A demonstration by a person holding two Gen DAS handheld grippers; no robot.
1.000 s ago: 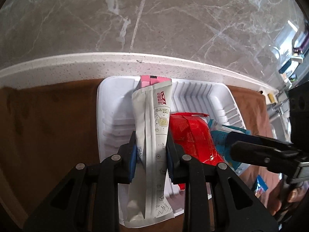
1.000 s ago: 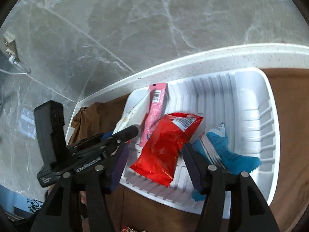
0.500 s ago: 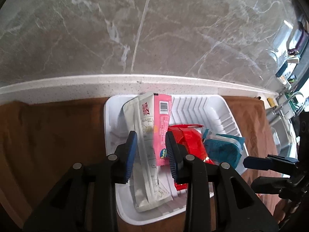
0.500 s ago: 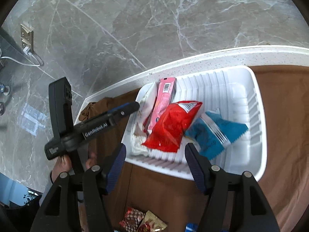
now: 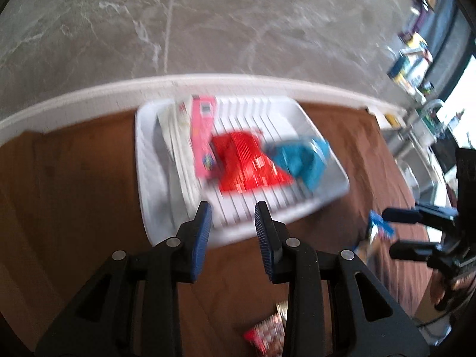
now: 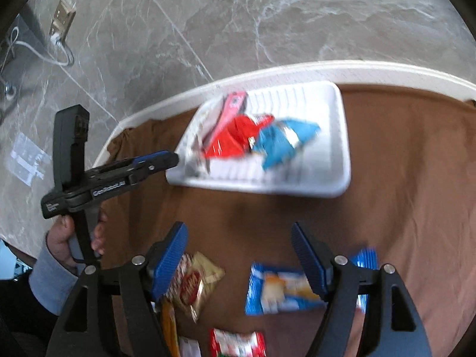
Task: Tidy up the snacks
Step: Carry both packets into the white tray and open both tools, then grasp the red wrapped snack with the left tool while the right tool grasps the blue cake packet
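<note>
Here, in the left wrist view, the left gripper (image 5: 233,223) hangs empty, parted, near the white tray's (image 5: 148,178) front edge. Right wrist view: right gripper (image 6: 239,257), wide, over a blue packet (image 6: 279,290); blur suggests a misjudged grab.

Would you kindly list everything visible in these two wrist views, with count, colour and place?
tray: one, white, on the cloth near the counter's back edge
white packet: one, at the tray's left end
pink packet: one, beside the white packet
red bag: one, mid-tray
teal bag: one, right of the red bag
loose snacks: several, blue, gold, red and orange, on the cloth before the tray; too blurred to count exactly
cloth: one, brown, covering the counter
wall: grey marble, behind
left gripper: black with blue pads, open, empty
right gripper: same, open, above the loose snacks
</note>
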